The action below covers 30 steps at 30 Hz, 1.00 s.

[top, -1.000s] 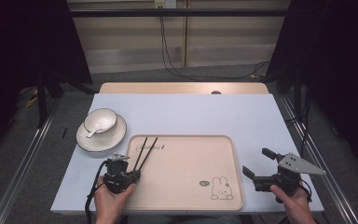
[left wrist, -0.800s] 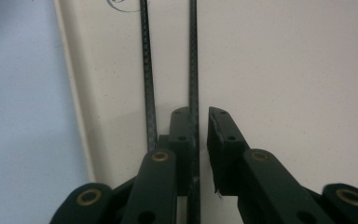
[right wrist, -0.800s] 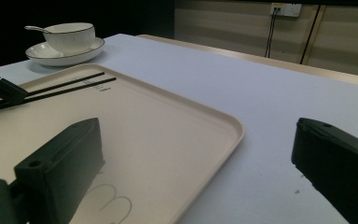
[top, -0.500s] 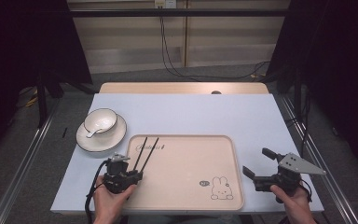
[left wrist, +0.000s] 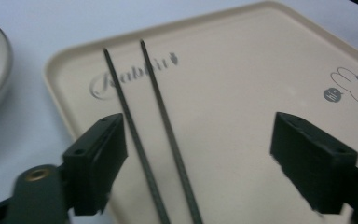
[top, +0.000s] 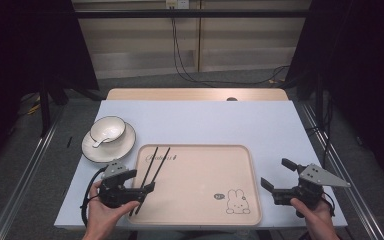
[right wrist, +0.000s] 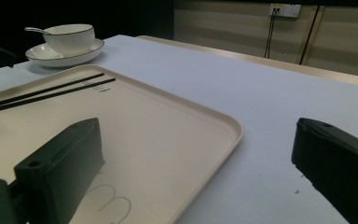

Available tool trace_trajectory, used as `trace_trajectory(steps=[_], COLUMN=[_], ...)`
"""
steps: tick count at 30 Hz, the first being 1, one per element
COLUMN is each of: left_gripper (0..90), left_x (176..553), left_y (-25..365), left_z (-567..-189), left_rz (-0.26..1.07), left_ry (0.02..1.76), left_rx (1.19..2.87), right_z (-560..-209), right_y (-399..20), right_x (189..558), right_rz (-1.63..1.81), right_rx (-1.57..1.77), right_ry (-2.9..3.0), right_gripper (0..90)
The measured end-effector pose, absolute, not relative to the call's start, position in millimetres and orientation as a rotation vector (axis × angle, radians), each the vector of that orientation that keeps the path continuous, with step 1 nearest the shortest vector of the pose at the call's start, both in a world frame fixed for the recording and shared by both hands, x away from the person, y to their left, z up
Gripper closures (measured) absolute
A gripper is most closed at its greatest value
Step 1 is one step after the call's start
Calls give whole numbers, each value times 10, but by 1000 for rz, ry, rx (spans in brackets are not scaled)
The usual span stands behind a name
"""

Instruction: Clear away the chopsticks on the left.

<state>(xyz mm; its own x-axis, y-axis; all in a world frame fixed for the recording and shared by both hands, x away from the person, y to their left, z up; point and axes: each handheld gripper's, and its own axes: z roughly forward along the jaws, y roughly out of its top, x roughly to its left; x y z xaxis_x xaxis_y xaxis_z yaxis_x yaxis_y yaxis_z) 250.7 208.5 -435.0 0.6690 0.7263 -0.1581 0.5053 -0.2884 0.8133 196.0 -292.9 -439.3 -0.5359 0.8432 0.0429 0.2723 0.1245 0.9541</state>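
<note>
Dark curtains stand around a table [top: 280, 125] with a pale blue cover, and a beige tray [top: 230, 165] with a small rabbit drawing lies on its near part. Two black chopsticks [top: 155, 162] lie inside the tray, along its left edge, side by side and almost parallel; they are thin, straight and dark, with their far tips beside the printed word on the tray.

The left gripper [top: 142, 192] is at the near left corner of the tray, over the near ends of the chopsticks. Its fingers [left wrist: 98, 158] have just been opening and now stand wide; the chopsticks run between them but the pads do not press on them. I judge that the placing of the chopsticks in the tray is done.

The right gripper [top: 276, 176] hovers just right of the tray, its fingers wide apart and holding nothing.

Left of the tray, a white bowl [top: 107, 129] with a spoon stands on a saucer [top: 92, 150], not yet moved; this probably remains.
</note>
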Motion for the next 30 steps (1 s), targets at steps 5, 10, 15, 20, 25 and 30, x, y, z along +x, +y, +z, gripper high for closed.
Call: trace_trajectory(steps=[5, 10, 15, 20, 25, 30], left_gripper=[38, 24, 24, 20, 20, 20], left_x=[2467, 2323, 2237, 2139, 2046, 2026], left_y=[2255, 2439, 2628, 2840, 2918, 3006], left_z=[-4259, -4236, -4247, -4325, -4371, -4360], left_rz=[343, 411, 365, 341, 393, 410], left_ry=[905, 863, 851, 927, 915, 906], left_rx=[1935, 1881, 1833, 1716, 1730, 1699], right_z=[-4394, -4395, -4394, -4395, -4396, -4391], right_y=[-2925, -2918, -2921, -2923, -2925, -2936], right_x=[1964, 1966, 1963, 1963, 1969, 1964], right_rz=[1424, 1425, 1428, 1425, 1423, 1430], right_rx=[1076, 1090, 1091, 1092, 1098, 1093], right_ry=[1880, 1874, 1870, 1865, 1859, 1865], right_gripper=[16, 16, 16, 17, 16, 17])
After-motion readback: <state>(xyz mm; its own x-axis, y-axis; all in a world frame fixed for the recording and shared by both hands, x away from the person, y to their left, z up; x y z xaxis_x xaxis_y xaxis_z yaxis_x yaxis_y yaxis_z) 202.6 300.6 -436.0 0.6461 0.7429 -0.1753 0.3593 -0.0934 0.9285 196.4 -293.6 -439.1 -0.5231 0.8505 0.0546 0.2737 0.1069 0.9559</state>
